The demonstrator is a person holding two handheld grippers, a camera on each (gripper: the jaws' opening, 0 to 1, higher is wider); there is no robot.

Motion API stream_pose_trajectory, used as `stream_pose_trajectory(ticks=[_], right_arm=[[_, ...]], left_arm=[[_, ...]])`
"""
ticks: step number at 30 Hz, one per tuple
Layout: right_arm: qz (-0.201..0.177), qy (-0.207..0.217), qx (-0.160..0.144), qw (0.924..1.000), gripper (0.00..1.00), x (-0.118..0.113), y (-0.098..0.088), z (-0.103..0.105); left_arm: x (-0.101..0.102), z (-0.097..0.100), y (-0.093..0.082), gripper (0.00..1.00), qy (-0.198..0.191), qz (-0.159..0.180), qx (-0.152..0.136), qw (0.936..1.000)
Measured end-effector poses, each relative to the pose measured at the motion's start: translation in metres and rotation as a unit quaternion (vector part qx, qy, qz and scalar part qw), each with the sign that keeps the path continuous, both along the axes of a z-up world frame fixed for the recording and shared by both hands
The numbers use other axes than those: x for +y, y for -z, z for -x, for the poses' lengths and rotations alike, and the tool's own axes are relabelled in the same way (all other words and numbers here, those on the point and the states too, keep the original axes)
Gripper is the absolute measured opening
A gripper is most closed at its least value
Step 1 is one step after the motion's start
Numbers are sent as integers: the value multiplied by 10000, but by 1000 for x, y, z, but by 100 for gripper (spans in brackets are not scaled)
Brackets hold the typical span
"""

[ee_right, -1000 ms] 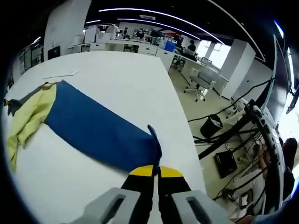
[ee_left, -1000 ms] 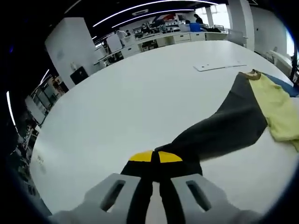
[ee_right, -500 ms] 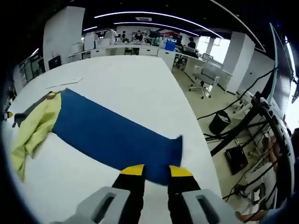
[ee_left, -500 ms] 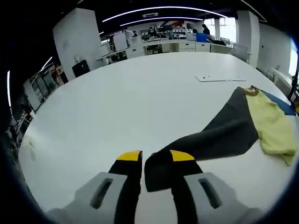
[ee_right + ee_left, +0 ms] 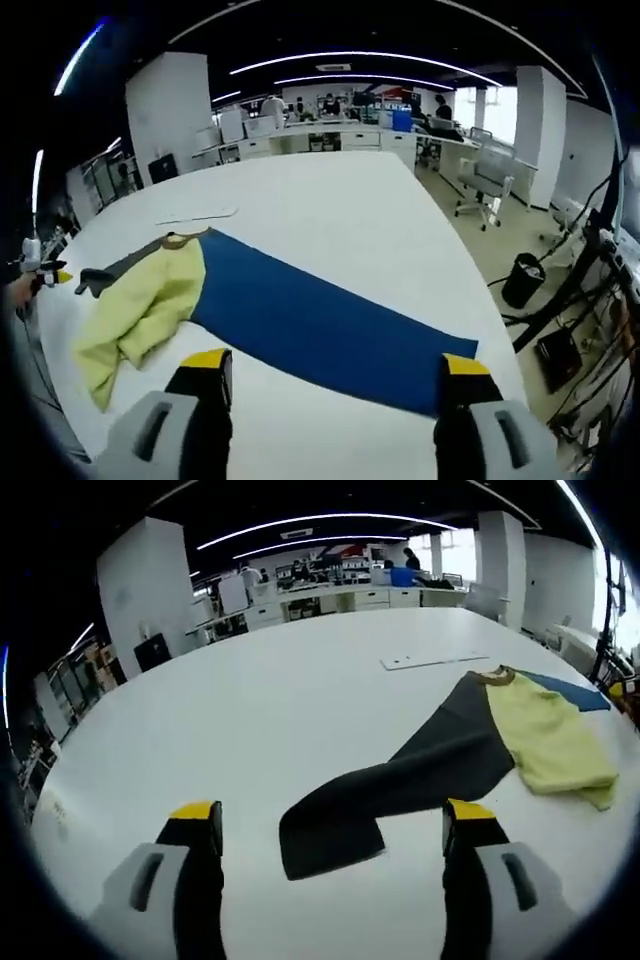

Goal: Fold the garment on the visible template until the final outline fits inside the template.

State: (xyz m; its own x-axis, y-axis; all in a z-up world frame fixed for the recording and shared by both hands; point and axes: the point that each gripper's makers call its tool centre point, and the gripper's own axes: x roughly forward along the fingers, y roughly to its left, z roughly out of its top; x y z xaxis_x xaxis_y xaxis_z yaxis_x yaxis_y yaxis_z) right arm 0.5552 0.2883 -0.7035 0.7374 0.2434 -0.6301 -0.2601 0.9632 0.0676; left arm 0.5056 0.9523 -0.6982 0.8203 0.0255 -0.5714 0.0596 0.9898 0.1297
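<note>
Left claw [image 5: 330,825] gaping wide, empty | dark grey sleeve [image 5: 420,775] of crumpled yellow-bodied cloth garment [image 5: 545,742] lying ahead between jaws on white worktop [image 5: 250,700] | right claw [image 5: 330,375] likewise spread, long blue sleeve [image 5: 320,325] just ahead | advice: regrip sleeve ends squarely, folding inward without bunching.

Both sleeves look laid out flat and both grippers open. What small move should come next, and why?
Probably bring the open left gripper down onto the dark sleeve end to fold it toward the bunched yellow body. The blue sleeve also lies stretched out flat, so nothing is folded yet.
</note>
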Motion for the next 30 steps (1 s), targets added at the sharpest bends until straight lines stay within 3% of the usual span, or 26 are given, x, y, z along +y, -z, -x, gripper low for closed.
stream_pose_trajectory(ticks=[4,13,16,23,30], right_arm=[[-85,-451,46,9989,93,30,-7,6],[-146,-1299,-73,9914,96,90,-25,16],[-207,-1571,-165,9872,95,114,-33,18],[-344,-2311,-230,9721,94,175,-43,30],[-280,-2938,-62,9554,91,225,-30,46]], left_arm=[[-16,8,-5,99,206,192,-118,9995],[-49,25,-25,99,485,624,-445,9959],[-58,31,-27,99,572,586,-451,9956],[-81,39,-38,99,898,552,-581,9927],[-106,49,-45,99,1149,859,-713,9871]])
